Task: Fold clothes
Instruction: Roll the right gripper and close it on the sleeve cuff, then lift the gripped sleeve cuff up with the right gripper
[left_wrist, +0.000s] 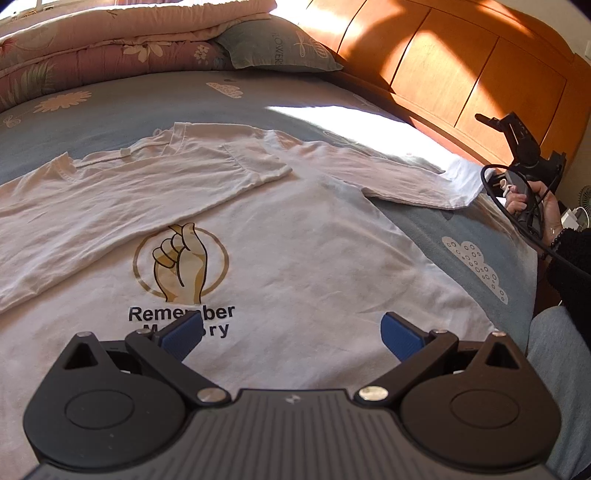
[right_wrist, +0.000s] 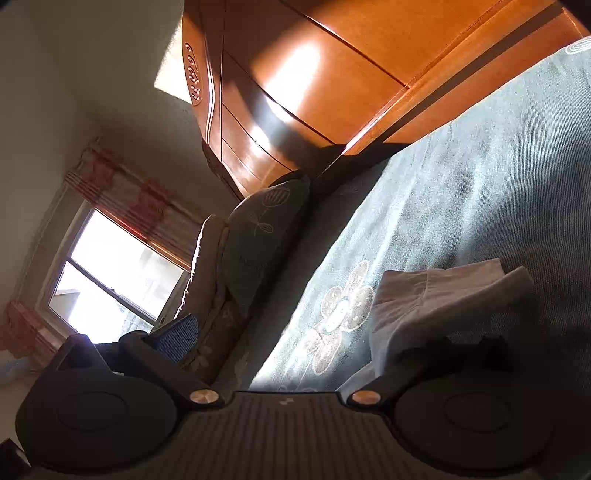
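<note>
A white long-sleeved T-shirt (left_wrist: 295, 240) with a gold hand logo and black lettering lies flat on the blue bedsheet (left_wrist: 110, 107). One sleeve (left_wrist: 147, 184) is folded across the chest; the other sleeve (left_wrist: 406, 177) stretches out to the right. My left gripper (left_wrist: 291, 336) is open and empty, hovering over the shirt's lower front. My right gripper (left_wrist: 517, 147) is at the cuff of the outstretched sleeve. In the right wrist view the gripper (right_wrist: 332, 339) is rolled sideways and open, with the sleeve cuff (right_wrist: 443, 295) lying by its lower finger, which is in shadow.
A wooden headboard (left_wrist: 443, 66) runs along the right side of the bed. A pillow (left_wrist: 277, 44) and a folded floral quilt (left_wrist: 110, 40) sit at the far end. A window (right_wrist: 110, 277) with curtains is beyond the bed.
</note>
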